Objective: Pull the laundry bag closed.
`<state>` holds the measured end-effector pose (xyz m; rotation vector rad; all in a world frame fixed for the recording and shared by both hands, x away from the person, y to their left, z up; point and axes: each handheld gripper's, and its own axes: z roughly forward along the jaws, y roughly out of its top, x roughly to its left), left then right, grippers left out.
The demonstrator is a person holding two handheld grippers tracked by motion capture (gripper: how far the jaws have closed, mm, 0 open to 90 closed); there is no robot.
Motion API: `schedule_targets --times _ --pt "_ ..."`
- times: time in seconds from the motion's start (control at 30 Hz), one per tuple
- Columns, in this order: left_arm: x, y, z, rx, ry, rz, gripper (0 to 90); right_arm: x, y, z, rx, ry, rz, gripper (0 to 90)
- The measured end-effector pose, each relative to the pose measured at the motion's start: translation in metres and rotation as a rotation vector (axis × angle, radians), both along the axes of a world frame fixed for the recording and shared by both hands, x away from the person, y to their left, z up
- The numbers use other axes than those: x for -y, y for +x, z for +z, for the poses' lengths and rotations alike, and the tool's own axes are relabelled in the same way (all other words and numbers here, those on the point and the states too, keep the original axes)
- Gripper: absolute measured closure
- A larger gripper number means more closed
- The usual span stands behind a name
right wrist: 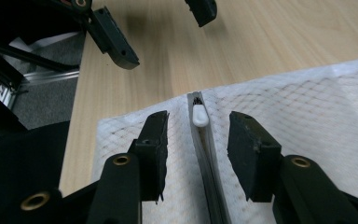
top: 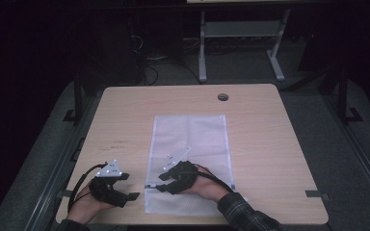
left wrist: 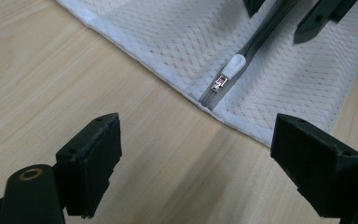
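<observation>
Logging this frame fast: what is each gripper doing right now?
Left gripper: open, holding nothing, over bare table beside the mesh bag.
Right gripper: open, holding nothing, jaws either side of the zipper pull.

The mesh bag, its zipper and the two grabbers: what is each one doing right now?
mesh bag: lying flat on the table.
zipper pull: at the end of the zipper by the bag's edge, not gripped.
left gripper: open, over bare wood.
right gripper: open, straddling the zipper.
</observation>
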<state>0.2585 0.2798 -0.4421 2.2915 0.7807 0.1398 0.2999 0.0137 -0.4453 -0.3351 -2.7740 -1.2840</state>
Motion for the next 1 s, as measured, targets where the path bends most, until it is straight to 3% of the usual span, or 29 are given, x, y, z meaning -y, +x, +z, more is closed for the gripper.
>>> schedule_targets --times 0.47,0.73,1.0 --pt "0.001 0.000 0.000 -0.001 -0.006 -0.004 15.6 -0.031 0.005 -0.015 0.005 -0.047 0.029 62.4" --pt "0.001 0.000 0.000 -0.001 -0.006 -0.006 15.6 -0.035 0.007 -0.020 0.014 -0.068 0.036 66.7" --pt "0.002 0.000 0.000 -0.002 -0.004 -0.006 15.6 -0.036 0.006 -0.021 0.048 -0.082 0.045 79.6"
